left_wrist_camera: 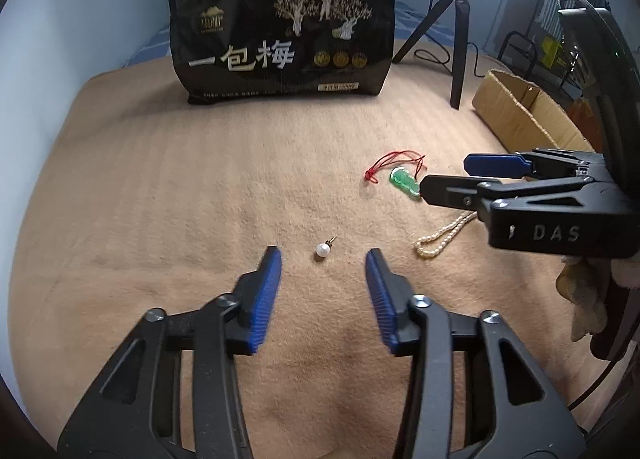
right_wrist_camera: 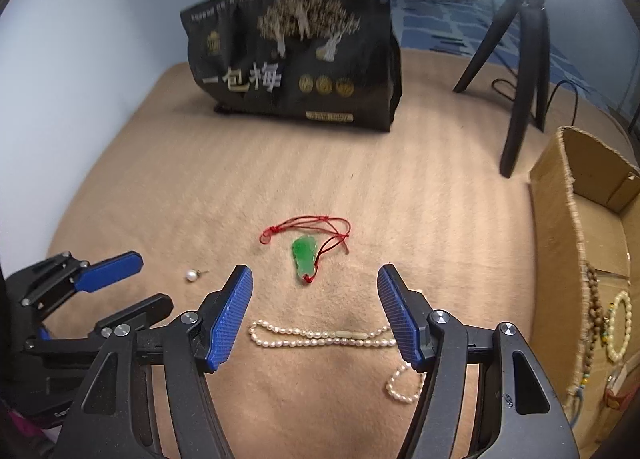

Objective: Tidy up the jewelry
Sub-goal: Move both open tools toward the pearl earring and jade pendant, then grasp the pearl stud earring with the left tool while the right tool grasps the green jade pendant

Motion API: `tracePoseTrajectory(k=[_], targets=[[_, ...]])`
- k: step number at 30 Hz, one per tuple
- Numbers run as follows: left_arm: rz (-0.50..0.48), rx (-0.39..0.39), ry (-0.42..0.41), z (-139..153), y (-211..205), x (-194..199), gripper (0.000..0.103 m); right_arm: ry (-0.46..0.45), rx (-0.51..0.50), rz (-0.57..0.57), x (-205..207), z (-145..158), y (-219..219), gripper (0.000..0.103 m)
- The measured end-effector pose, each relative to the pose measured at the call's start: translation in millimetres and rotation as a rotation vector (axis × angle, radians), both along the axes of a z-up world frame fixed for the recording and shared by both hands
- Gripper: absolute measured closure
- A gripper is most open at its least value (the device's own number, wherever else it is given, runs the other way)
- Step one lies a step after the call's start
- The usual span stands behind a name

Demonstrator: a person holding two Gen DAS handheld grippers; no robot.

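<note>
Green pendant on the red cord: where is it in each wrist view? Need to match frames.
Left wrist: green pendant right of centre, just off the right gripper tips, red cord looped behind it.
Right wrist: pendant near centre, just beyond the open fingers, above the pearl necklace.
Shared landmark: black snack bag standing behind it in both.

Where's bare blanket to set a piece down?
Free: the wide strip between the black bag and the green pendant, and left of the pearl earring. Crowded: around the pearl necklace, and inside the cardboard box.
</note>
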State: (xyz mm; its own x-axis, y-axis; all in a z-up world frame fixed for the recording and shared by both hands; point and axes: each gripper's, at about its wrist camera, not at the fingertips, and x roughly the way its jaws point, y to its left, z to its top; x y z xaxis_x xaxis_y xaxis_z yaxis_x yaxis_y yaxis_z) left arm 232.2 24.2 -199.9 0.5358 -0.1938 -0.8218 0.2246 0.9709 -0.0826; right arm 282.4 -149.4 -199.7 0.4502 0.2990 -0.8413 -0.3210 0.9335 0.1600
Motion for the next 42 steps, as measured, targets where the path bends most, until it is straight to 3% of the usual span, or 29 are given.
tracePoseTrajectory(k=[21, 29, 42], targets=[[-0.018, -0.026, 0.044, -22.3, -3.7, 17.6, 0.077, 0.013, -0.082, 0.057, 20.0, -28.3, 24.2, 0.063], [-0.049, -0.001, 0.039, -25.1, -11.3, 16.4, 0.096, 0.005, -0.102, 0.059, 18.9, -28.4, 21.9, 0.09], [-0.059, 0.019, 0.002, -19.2, -12.8, 12.9, 0.097, -0.018, -0.072, 0.037, 16.1, -18.4, 11.5, 0.091]])
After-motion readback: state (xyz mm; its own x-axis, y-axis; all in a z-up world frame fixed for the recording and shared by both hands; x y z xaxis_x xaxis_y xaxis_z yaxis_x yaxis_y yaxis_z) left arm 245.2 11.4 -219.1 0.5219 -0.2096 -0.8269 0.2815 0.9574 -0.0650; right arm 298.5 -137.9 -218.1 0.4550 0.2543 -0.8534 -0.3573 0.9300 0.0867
